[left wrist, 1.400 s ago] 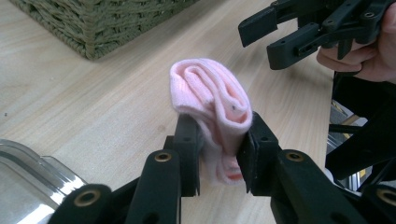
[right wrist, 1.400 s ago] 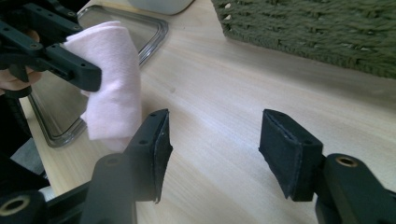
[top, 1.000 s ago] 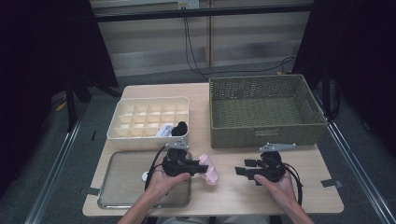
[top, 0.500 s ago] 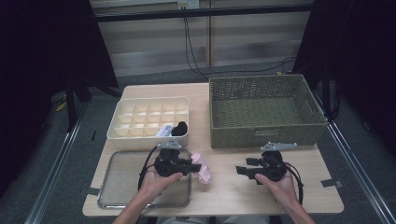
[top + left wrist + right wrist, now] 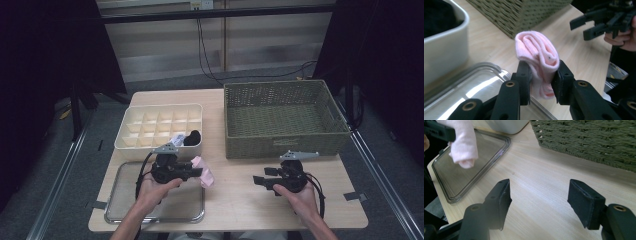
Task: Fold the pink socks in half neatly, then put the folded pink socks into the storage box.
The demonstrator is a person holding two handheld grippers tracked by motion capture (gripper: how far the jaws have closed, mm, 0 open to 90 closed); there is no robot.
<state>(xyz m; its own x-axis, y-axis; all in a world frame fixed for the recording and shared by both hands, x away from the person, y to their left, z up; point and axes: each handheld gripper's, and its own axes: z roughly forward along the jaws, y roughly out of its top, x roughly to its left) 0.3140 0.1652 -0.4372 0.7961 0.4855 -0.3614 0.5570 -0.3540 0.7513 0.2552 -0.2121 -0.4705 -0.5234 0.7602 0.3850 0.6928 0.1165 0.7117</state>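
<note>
From above, my left hand-held gripper [image 5: 192,172] carries the rolled pink sock [image 5: 205,171] over the worktop beside the clear tray [image 5: 120,197]. Its own view: jaws clamped on the roll. Right hand-held gripper [image 5: 539,203]: jaws just widened, empty. Next, I reckon: drop it into the cream divided box [image 5: 131,131].

My left gripper [image 5: 540,82] pinches a pink sock [image 5: 537,56] of soft, fuzzy knit cloth between matt black pads. The tray [image 5: 474,85] below looks glossy, mirror-smooth metal. The table [image 5: 544,195] is pale, smooth wood grain, the basket [image 5: 285,117] rough woven olive wicker, the divided box [image 5: 160,125] smooth cream plastic
</note>
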